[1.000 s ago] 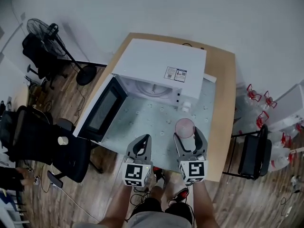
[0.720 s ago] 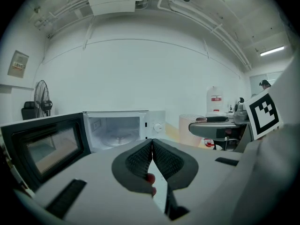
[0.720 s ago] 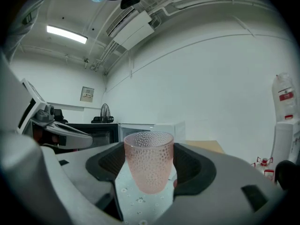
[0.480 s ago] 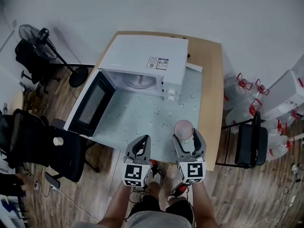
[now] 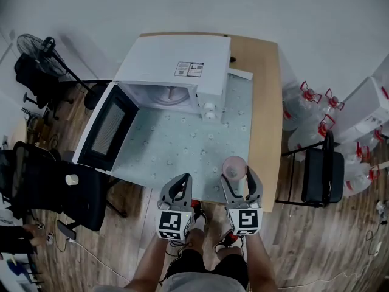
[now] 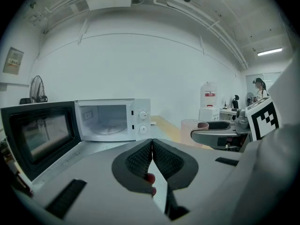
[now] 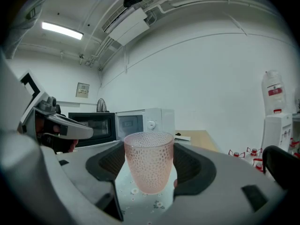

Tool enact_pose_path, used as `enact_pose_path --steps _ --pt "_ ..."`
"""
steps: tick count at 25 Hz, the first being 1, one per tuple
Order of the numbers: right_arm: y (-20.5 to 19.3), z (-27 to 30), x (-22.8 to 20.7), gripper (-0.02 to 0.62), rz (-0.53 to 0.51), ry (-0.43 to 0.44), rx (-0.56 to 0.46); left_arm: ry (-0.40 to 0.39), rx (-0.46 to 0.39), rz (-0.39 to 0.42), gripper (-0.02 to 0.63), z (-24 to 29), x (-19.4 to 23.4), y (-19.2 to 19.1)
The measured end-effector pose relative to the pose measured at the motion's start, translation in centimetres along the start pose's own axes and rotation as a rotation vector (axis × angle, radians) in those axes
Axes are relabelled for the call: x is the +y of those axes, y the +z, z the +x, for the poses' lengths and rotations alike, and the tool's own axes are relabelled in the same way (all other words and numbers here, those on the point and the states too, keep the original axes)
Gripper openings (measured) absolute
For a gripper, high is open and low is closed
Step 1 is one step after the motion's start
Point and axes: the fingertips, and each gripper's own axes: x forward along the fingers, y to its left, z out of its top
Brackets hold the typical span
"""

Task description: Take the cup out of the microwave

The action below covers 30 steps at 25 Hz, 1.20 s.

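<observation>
Right gripper (image 5: 239, 177) pinching the cup (image 7: 149, 165): pink translucent tumbler, dimpled wall, tapered, upright. It's over the near right corner of the wooden table (image 5: 265, 102), well clear of the microwave (image 5: 173, 72). Left gripper (image 6: 152, 154): ribbed black jaws pressed together, nothing between. Microwave is a white box, far left, dark-windowed door (image 5: 103, 129) swung open.

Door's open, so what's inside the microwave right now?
In the left gripper view, only the glass turntable shows inside the microwave. The cup is out, in the right tongs. In the head view, its top covers most of the inside.
</observation>
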Motion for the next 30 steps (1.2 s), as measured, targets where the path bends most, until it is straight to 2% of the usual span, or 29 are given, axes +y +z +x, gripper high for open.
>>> enact_pose_path --steps 14,30 --pt "-6.3 -0.7 -1.1 0.333 0.005 -0.018 0.066 0.005 0.051 -0.002 0.023 -0.1 -1.6 -4.0" --pt "-9.0 -0.9 -1.3 0.333 0.012 -0.014 0.078 0.046 0.086 -0.017 0.023 -1.0 -1.4 -6.9"
